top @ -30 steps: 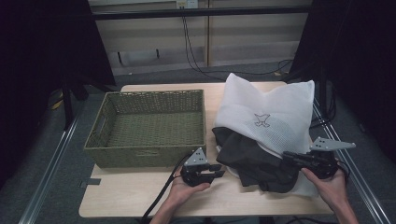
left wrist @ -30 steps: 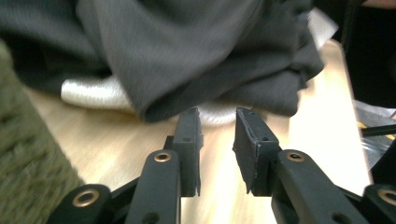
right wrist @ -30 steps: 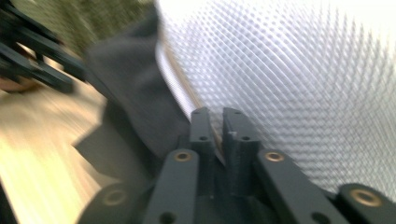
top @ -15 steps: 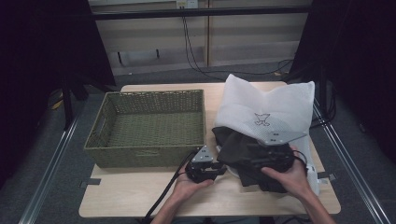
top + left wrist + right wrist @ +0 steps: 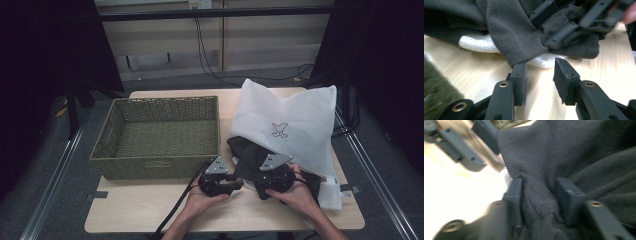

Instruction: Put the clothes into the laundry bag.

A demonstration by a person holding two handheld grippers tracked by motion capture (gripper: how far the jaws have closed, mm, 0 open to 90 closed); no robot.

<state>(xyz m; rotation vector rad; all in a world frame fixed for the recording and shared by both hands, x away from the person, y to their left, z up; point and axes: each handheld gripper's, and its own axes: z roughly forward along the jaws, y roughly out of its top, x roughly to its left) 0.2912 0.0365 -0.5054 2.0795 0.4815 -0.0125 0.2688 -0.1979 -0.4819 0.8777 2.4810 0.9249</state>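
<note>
A dark grey garment (image 5: 245,155) spills out of a white mesh laundry bag (image 5: 295,120) at the right of the table. My right gripper (image 5: 250,176) lies on the garment's near edge. In the right gripper view its jaws (image 5: 539,187) have just been closing, and a bunched fold of the dark cloth (image 5: 574,150) is pinched between them. My left gripper (image 5: 239,184) faces it from the left, close by. Its jaws (image 5: 540,65) have just been opening and hold nothing. The garment's hem (image 5: 511,32) only brushes one fingertip (image 5: 520,67), above a strip of white mesh (image 5: 477,43).
A green woven basket (image 5: 155,167) stands on the left half of the wooden table (image 5: 150,210), its corner (image 5: 436,95) just beside my left gripper. Bare wood runs along the front edge. Metal rails flank the table on the floor.
The right hand has come in from the table's right edge, leftward across the garment, to sit beside the left gripper. The left hand has stayed in place.
</note>
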